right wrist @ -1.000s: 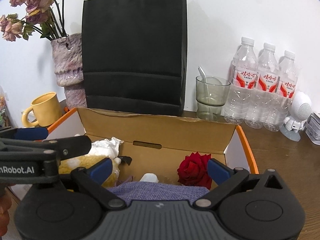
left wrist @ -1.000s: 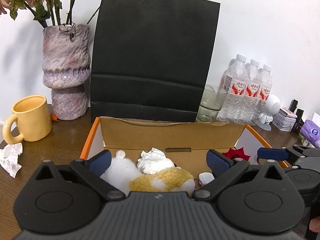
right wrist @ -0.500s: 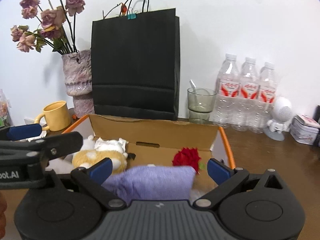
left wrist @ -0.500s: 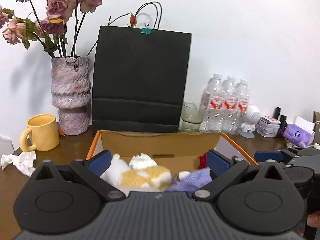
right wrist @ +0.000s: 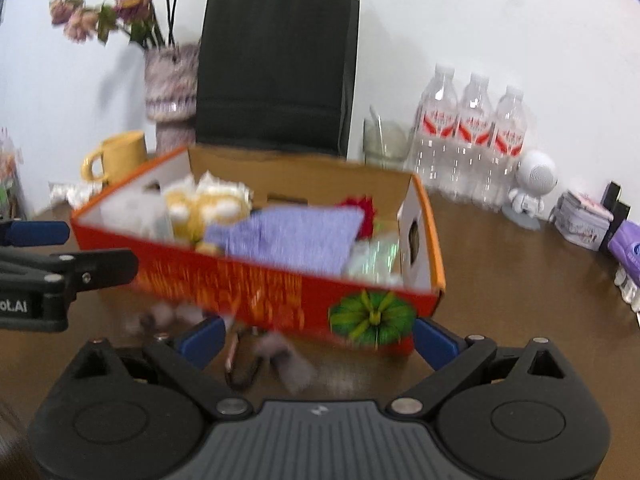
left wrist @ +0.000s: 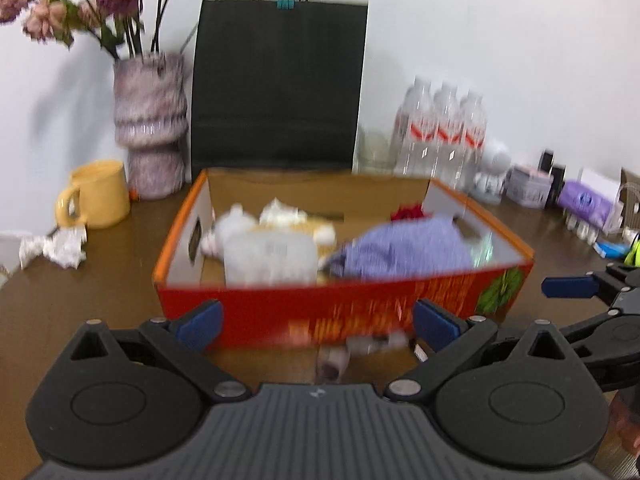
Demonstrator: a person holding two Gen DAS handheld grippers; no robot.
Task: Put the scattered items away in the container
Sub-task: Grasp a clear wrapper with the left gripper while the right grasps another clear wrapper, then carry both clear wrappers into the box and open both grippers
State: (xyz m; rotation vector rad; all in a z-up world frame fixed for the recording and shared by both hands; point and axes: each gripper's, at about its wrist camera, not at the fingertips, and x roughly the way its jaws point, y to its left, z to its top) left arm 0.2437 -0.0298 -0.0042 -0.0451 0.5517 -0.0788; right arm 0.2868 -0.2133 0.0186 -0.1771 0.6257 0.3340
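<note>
A red and orange cardboard box [left wrist: 280, 308] [right wrist: 240, 284] stands on the brown table. Inside lie a white and yellow plush toy [left wrist: 240, 226] [right wrist: 208, 208], a purple cloth [left wrist: 404, 248] [right wrist: 296, 236], a red rose [left wrist: 408, 212] [right wrist: 360, 204] and a white packet [left wrist: 268, 256]. A blurred fuzzy keychain with a clip [right wrist: 280, 356] [left wrist: 336, 360] lies on the table just before the box's front wall. My left gripper [left wrist: 316, 322] is open and empty in front of the box. To its right, my right gripper [right wrist: 318, 338] is also open and empty.
Crumpled paper [left wrist: 56, 246] and a yellow mug [left wrist: 98, 194] sit left of the box. Behind it stand a vase of dried flowers [left wrist: 150, 120], a black paper bag [left wrist: 276, 80], a glass and water bottles [left wrist: 440, 132]. A purple tissue pack [left wrist: 584, 204] is at the far right.
Both grippers have drawn back from over the box, so its red front wall and the keychain now show. The purple cloth that was at the right gripper's fingers now lies in the box.
</note>
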